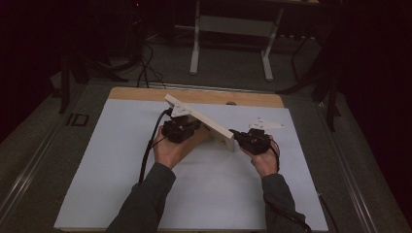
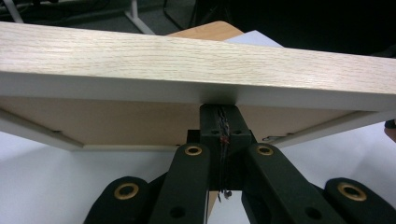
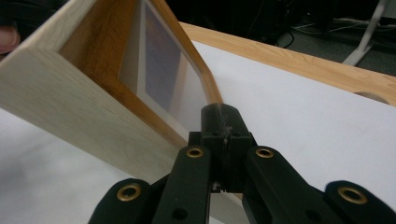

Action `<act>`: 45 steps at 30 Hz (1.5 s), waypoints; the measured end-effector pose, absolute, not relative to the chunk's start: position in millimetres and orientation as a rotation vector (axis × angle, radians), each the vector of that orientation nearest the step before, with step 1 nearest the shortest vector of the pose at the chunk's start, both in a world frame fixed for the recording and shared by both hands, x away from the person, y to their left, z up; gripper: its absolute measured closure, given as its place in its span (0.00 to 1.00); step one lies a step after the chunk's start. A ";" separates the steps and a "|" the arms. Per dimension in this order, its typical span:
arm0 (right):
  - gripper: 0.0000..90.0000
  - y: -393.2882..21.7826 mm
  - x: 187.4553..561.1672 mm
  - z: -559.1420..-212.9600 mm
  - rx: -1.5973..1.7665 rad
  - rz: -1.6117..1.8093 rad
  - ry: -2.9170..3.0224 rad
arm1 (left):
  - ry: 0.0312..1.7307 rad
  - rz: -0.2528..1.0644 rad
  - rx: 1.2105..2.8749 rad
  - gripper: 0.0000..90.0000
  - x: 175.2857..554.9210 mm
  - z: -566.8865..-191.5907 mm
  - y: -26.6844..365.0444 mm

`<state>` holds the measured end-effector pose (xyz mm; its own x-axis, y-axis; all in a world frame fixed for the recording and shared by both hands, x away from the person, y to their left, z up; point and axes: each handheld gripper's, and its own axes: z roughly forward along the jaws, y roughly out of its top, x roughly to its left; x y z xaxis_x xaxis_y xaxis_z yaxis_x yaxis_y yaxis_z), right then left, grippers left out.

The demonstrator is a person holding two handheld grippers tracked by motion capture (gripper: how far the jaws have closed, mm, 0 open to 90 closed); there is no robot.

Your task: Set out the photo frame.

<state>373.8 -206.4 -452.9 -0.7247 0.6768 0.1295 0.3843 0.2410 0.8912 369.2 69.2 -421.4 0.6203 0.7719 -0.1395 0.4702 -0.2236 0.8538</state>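
A pale wooden picture frame (image 1: pixel 201 121) with a white inner border stands tilted on edge over the white-covered bench (image 1: pixel 111 184), propped between both hands. The left gripper (image 2: pixel 219 122), jaws pressed together, sits under its long rail, apparently supporting it; the right gripper (image 3: pixel 223 122), likewise closed, meets the glazed front near a corner. No writing is legible.

room: dim | floor (image 1: pixel 228 68): grey | beyond: white-legged table (image 1: pixel 233 24), cables (image 1: pixel 145 63)

Wooden frames: one (image 1: pixel 204 121)
Tongs: two, left (image 1: pixel 180 127) and right (image 1: pixel 250 138)
Benches: one (image 1: pixel 121 160)
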 end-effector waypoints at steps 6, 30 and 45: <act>1.00 -202.2 369.9 -452.3 0.955 1.473 2.253 | 0.993 0.392 1.879 1.00 369.2 -421.0 68.7; 1.00 -185.8 353.6 -452.6 0.850 1.480 2.300 | 0.990 0.385 1.898 1.00 372.3 -420.2 71.2; 1.00 -177.3 343.9 -451.9 0.783 1.491 2.326 | 0.991 0.368 1.888 1.00 375.8 -421.7 73.5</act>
